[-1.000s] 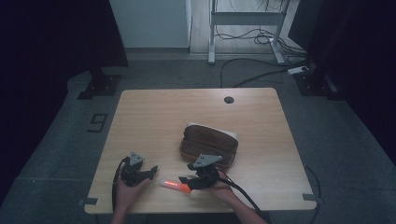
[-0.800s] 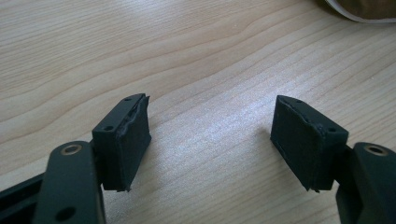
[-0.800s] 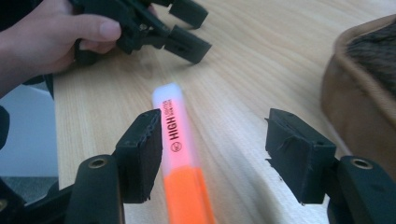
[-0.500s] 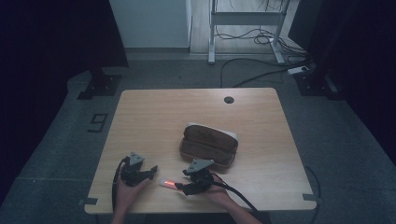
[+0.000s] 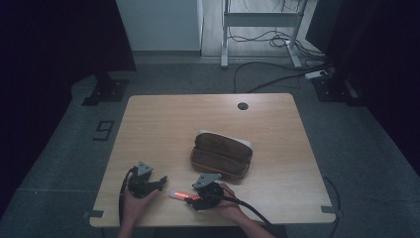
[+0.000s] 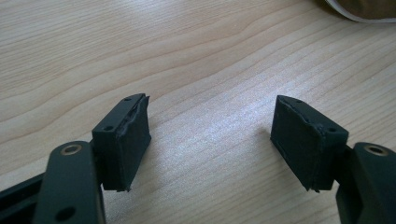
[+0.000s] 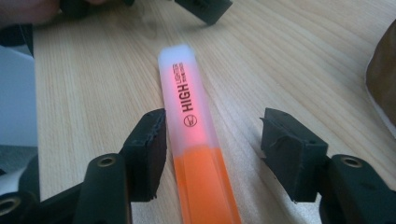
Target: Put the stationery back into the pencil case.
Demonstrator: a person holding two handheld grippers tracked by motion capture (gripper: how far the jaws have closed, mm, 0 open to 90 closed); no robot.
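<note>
Right gripper view: highlighter (image 7: 196, 154) lies lengthwise between my right gripper (image 7: 212, 154), running straight ahead; jaws have just been closing, pads not yet touching, nothing gripped.

Your right gripper view cut the highlighter (image 7: 194, 140) off at the bottom edge, so its orange end stayed unseen. Right of the highlighter, the brown case (image 7: 384, 79) ran past the frame's edge. In the high view, the highlighter's print was too small to read.
</note>
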